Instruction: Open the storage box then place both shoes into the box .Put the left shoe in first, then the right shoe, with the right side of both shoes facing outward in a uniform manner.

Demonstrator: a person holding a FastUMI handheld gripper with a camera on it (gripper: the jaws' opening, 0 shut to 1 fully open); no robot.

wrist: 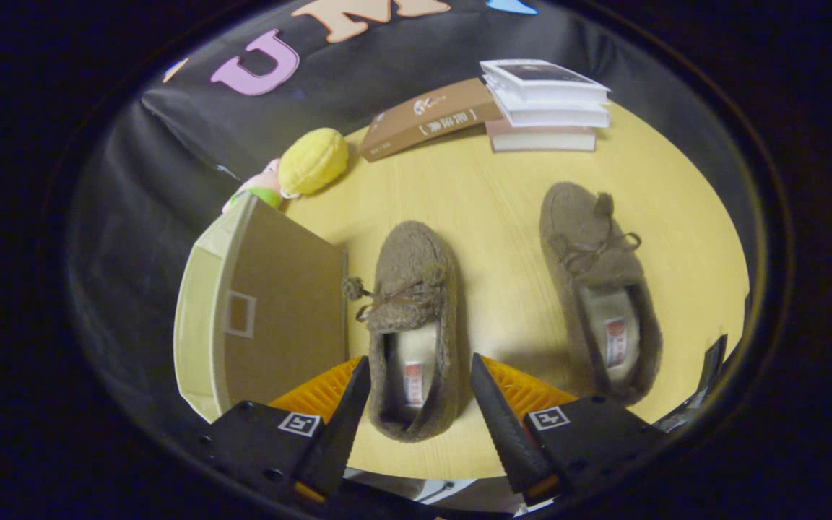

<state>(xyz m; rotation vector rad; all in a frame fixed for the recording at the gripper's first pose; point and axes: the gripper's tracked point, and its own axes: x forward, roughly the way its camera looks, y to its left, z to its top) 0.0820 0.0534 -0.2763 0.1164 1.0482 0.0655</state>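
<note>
Two brown fuzzy slippers lie toes-away on the yellow round table [503, 180]. The left shoe [412, 289] has its heel between my fingers; the right shoe [596, 267] lies apart to the right. My gripper [419, 375] is open, its black fingers [347, 412] standing either side of the left shoe's heel without pressing it. The storage box [264, 310], cream with a brown panel, stands just left of the left shoe. Whether its lid is up I cannot tell.
A yellow plush toy [311, 160] with a pink and green part sits beyond the box. A brown book [427, 115] and a stack of white books [546, 101] lie at the table's far edge. Bare tabletop lies between the shoes.
</note>
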